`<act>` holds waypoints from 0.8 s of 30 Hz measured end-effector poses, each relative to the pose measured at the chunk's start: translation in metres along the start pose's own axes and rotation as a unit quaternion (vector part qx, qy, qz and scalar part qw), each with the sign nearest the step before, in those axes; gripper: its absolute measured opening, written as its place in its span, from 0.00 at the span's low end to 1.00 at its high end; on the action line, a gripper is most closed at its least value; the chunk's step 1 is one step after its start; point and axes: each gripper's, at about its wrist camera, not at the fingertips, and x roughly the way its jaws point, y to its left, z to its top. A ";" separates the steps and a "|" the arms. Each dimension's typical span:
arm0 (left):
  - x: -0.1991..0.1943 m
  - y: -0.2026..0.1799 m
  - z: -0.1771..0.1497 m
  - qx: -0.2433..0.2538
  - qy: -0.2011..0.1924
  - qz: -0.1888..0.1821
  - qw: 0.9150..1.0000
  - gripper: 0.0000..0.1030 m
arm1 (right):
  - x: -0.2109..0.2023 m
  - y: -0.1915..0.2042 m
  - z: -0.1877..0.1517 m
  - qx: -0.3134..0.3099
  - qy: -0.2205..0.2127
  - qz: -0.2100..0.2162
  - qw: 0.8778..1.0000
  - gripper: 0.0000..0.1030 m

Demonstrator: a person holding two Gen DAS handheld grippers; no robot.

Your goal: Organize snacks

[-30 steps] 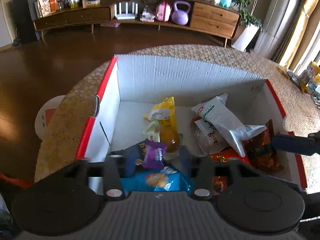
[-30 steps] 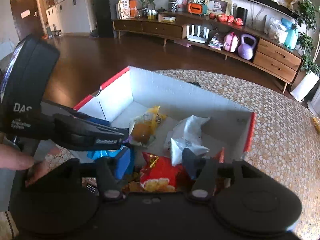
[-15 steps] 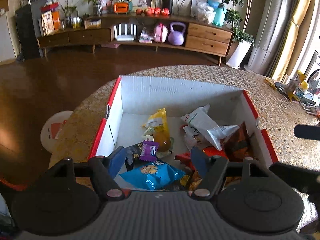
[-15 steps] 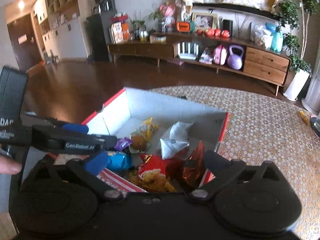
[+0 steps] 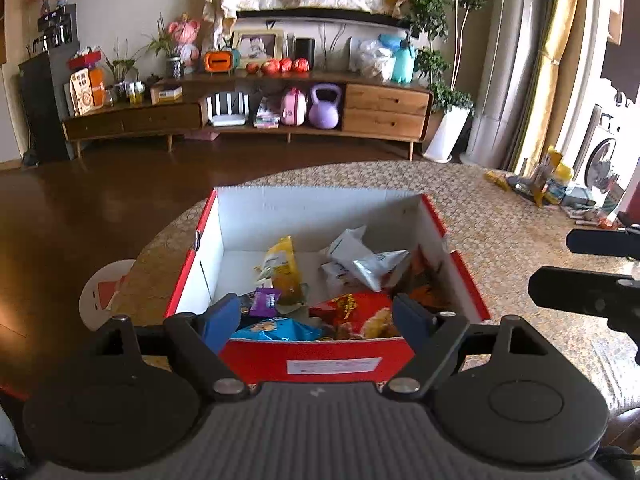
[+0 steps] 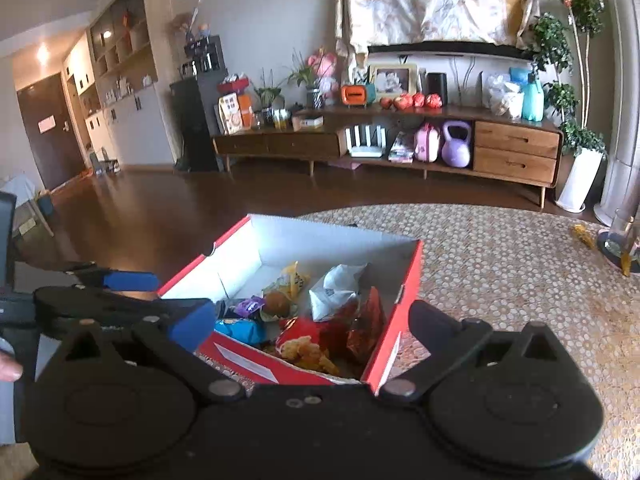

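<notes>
Snack packets, among them a blue crinkly chip bag [image 5: 276, 329], a small purple wrapper [image 5: 265, 302] and a red foil bag [image 5: 360, 314], lie piled in the red-and-white cardboard box [image 5: 320, 360] on the honeycomb-patterned tablecloth [image 5: 500, 224]. Left gripper [image 5: 318, 318] hangs above the near wall, jaws opening, holding nothing. Right gripper [image 6: 308, 320] gapes wide, empty too.
</notes>
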 end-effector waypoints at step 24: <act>-0.054 -0.039 -0.025 0.019 -0.055 0.002 0.998 1.00 | -0.048 -0.011 -0.034 0.012 -0.035 -0.023 0.999 1.00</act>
